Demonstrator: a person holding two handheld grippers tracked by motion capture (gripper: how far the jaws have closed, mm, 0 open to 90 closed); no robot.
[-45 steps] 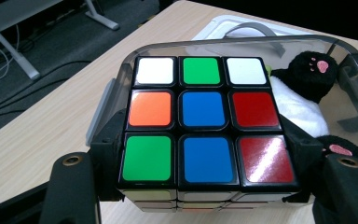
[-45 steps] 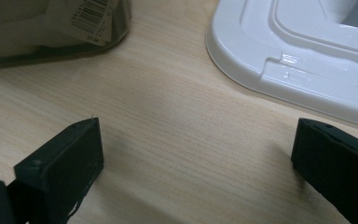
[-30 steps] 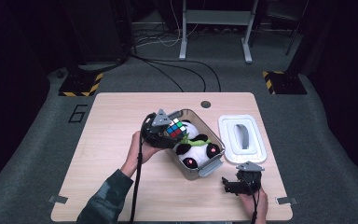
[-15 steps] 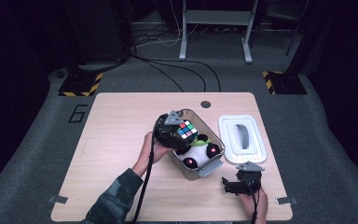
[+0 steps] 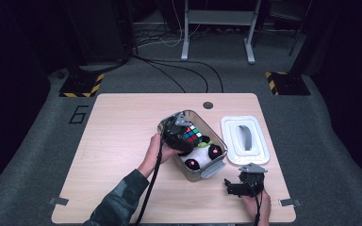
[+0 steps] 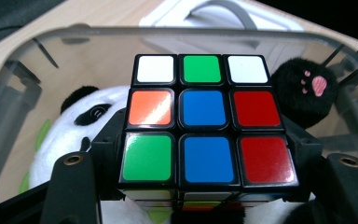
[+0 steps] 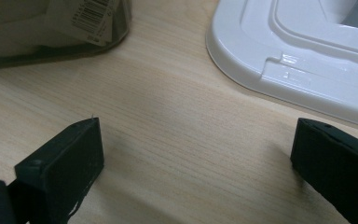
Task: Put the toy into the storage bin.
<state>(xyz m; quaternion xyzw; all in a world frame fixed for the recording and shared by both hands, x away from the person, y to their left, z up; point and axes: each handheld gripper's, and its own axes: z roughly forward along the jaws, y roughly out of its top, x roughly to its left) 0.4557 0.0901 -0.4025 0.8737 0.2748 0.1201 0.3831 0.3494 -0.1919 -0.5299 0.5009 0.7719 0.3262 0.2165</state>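
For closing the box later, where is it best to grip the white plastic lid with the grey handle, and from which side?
Probably grip the raised grey handle of the white plastic lid from above, jaws across its narrow width: the lid lies flat, so its rim gives little hold.

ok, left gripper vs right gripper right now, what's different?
The left gripper is shut on the puzzle cube over the clear bin; the right gripper is open with nothing between its jaws. Left sits above the panda plush, right low over bare table. Both have black jaws.
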